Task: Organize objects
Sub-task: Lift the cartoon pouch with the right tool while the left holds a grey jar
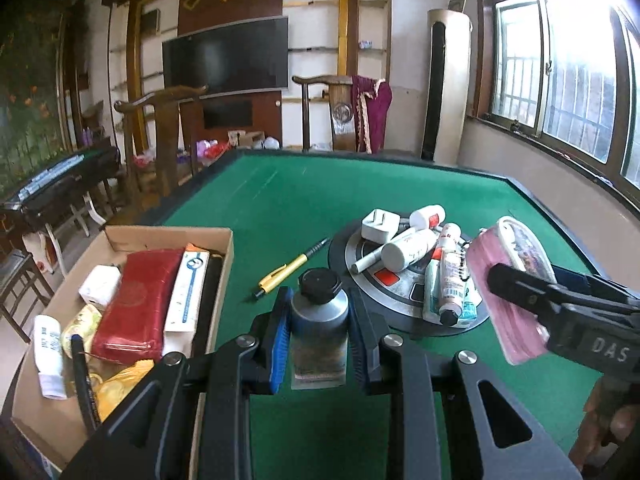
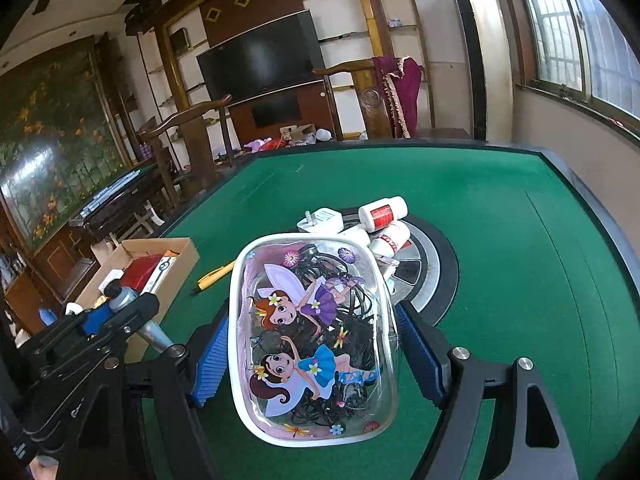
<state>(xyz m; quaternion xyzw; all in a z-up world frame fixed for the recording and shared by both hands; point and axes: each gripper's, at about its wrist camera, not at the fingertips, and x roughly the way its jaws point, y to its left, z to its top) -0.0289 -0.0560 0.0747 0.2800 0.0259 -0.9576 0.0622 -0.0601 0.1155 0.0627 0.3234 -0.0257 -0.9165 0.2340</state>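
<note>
My left gripper (image 1: 319, 334) is shut on a grey metal bottle (image 1: 319, 322) with a black cap, held above the green table just right of the cardboard box (image 1: 36, 412). It also shows in the right wrist view (image 2: 124, 300). My right gripper (image 2: 314, 354) is shut on a clear pink pouch (image 2: 314, 340) with fairy pictures and dark cables inside, held over the table. That pouch also shows in the left wrist view (image 1: 506, 300). The box holds a red case (image 1: 138, 304), a white charger, tubes and yellow packets.
A round centre panel (image 1: 400, 300) on the green table (image 1: 280, 200) carries a white charger (image 1: 380, 226), white bottles (image 1: 408, 250), a marker and tubes. A yellow pen (image 1: 290, 268) lies between box and panel. Wooden chairs stand behind the table's far edge.
</note>
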